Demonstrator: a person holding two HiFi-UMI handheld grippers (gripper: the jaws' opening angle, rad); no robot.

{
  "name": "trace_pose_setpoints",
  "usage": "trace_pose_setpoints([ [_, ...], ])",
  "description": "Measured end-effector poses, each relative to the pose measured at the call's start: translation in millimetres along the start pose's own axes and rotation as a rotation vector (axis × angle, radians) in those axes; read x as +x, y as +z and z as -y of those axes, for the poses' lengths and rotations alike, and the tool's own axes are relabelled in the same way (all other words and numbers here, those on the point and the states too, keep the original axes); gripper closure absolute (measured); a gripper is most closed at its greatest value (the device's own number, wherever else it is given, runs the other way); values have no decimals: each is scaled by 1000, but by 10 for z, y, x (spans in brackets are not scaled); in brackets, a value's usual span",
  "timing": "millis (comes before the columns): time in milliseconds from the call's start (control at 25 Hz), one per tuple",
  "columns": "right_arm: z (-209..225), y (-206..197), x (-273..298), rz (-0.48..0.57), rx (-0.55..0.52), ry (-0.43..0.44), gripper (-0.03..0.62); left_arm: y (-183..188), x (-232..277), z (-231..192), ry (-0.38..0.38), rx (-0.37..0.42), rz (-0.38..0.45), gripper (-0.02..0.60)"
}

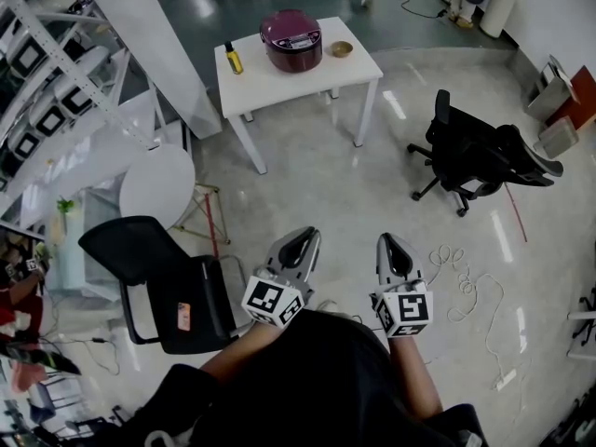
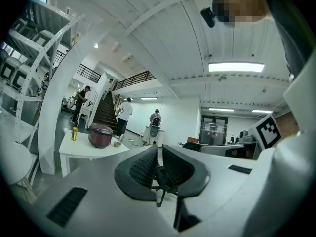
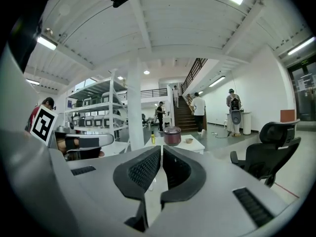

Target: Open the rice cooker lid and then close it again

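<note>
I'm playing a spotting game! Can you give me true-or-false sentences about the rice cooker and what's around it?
1. The rice cooker has its lid shut. True.
2. The rice cooker stands on the floor. False: it stands on the white table.
3. A yellow bottle stands on the table beside the cooker. True.
4. A hand-held gripper grips the cooker. False: the left hand-held gripper and the right hand-held gripper are shut, empty and far from it.

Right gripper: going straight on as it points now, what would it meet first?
Nothing near: the right gripper aims over open floor toward the white table and rice cooker, probably first in line; depth is unclear.
</note>
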State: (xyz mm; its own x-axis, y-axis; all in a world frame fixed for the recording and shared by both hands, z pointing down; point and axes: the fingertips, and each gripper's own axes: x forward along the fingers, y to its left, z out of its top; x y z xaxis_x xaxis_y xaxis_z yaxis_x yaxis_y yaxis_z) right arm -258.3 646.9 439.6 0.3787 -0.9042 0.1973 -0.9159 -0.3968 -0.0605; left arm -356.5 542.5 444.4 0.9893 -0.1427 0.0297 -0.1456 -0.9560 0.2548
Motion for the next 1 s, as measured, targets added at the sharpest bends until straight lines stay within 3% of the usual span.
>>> trace_pose_setpoints([
  [80, 36, 18, -10, 14, 11, -5, 584, 30, 2, 3, -10, 12, 14, 528],
  [120, 68, 35, -23, 32, 27, -15, 541, 42, 0, -1, -12, 18, 21, 497],
  [200, 134, 52, -47, 65, 63, -42, 393, 26, 0, -36, -3, 15, 18, 438],
  [360, 152, -22, -61, 37, 54, -45, 360, -76, 5, -73, 14, -1, -15, 321],
  [640, 86, -154, -94, -3, 55, -14, 353, -134, -70, -15, 8, -55, 11, 313],
  [1000, 84, -329, -72, -37, 70, -1, 355, -263, -152, -103, 32, -63, -16, 314],
])
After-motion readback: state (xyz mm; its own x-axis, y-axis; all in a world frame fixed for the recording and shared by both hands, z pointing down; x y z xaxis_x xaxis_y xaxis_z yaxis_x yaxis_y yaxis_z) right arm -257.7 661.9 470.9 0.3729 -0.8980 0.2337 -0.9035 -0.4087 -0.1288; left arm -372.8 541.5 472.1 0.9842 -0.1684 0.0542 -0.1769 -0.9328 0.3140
